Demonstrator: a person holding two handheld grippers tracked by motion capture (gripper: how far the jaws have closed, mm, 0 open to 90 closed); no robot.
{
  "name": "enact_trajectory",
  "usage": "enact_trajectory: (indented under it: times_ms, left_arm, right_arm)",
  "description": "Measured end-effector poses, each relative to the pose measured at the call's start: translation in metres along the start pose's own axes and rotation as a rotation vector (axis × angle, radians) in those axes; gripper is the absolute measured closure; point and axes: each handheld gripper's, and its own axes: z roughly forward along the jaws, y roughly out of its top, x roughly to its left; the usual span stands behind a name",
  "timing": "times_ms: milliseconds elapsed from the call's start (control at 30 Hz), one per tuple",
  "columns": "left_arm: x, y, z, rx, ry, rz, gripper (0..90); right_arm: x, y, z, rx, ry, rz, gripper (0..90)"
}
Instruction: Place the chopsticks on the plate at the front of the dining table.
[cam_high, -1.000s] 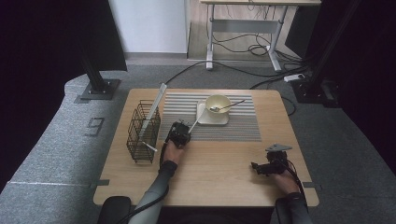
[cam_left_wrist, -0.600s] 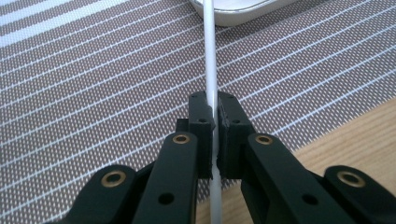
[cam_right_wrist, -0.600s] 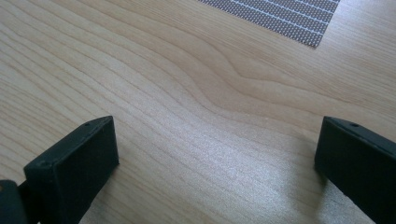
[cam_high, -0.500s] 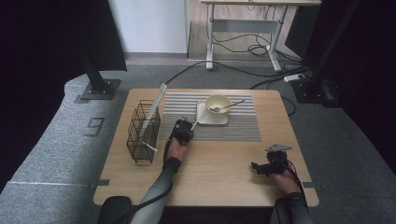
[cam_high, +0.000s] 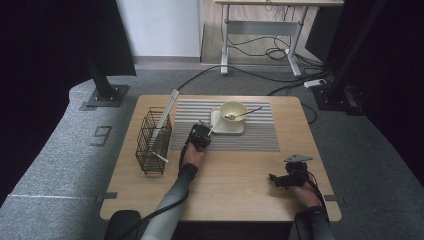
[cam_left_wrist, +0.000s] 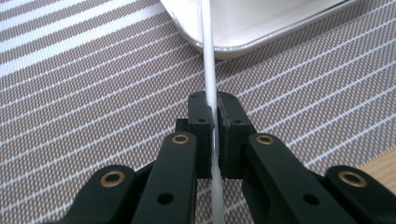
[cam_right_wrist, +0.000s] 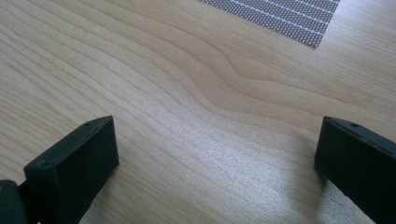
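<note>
My left gripper (cam_left_wrist: 212, 106) is shut on a thin white stick (cam_left_wrist: 208, 56), which runs up between the jaws to the rim of a white square plate (cam_left_wrist: 261, 23). From the high view, this gripper (cam_high: 204, 132) hovers over the striped placemat (cam_high: 260, 137), just left of the plate (cam_high: 218, 126). A cream bowl (cam_high: 233, 110) with a spoon (cam_high: 248, 112) in it stands on the plate. My right gripper (cam_right_wrist: 217, 140) is open over bare wood, and in the high view it (cam_high: 275, 178) rests near the table's front right.
A black wire rack (cam_high: 151, 142) stands on the left of the table, with a flat white piece (cam_high: 165, 114) leaning in it and a short white stick (cam_high: 160, 156) poking out. The wooden table (cam_high: 235, 185) ends close behind my right hand.
My left gripper has slid right across the placemat toward the plate, carrying the white stick. The right gripper has stayed put.
</note>
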Motion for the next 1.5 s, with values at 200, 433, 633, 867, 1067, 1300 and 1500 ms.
enact_trajectory:
  times_ms: [200,433,633,867,1067,1300,1500]
  left_arm:
    - [0.003,0.003,0.002,0.003,-0.002,-0.004,84.7]
    - [0.001,0.002,0.002,0.006,-0.006,0.002,84.5]
    - [-0.003,-0.001,0.004,-0.003,-0.002,-0.004,83.7]
    - [-0.002,0.001,0.006,-0.007,-0.008,-0.015,83.8]
    - [-0.006,0.007,0.009,-0.009,-0.016,-0.005,82.2]
    - [-0.009,0.010,0.012,-0.013,-0.033,0.013,73.8]
    - [-0.005,0.010,-0.011,-0.059,-0.069,0.034,61.7]
  right_arm:
    - [0.000,0.000,0.000,0.000,0.000,0.000,0.0]
    - [0.000,0.000,0.000,0.000,0.000,0.000,0.0]
    - [0.000,0.000,0.000,0.000,0.000,0.000,0.0]
    - [0.000,0.000,0.000,0.000,0.000,0.000,0.0]
    - [0.000,0.000,0.000,0.000,0.000,0.000,0.0]
    - [0.000,0.000,0.000,0.000,0.000,0.000,0.0]
    - [0.000,0.000,0.000,0.000,0.000,0.000,0.0]
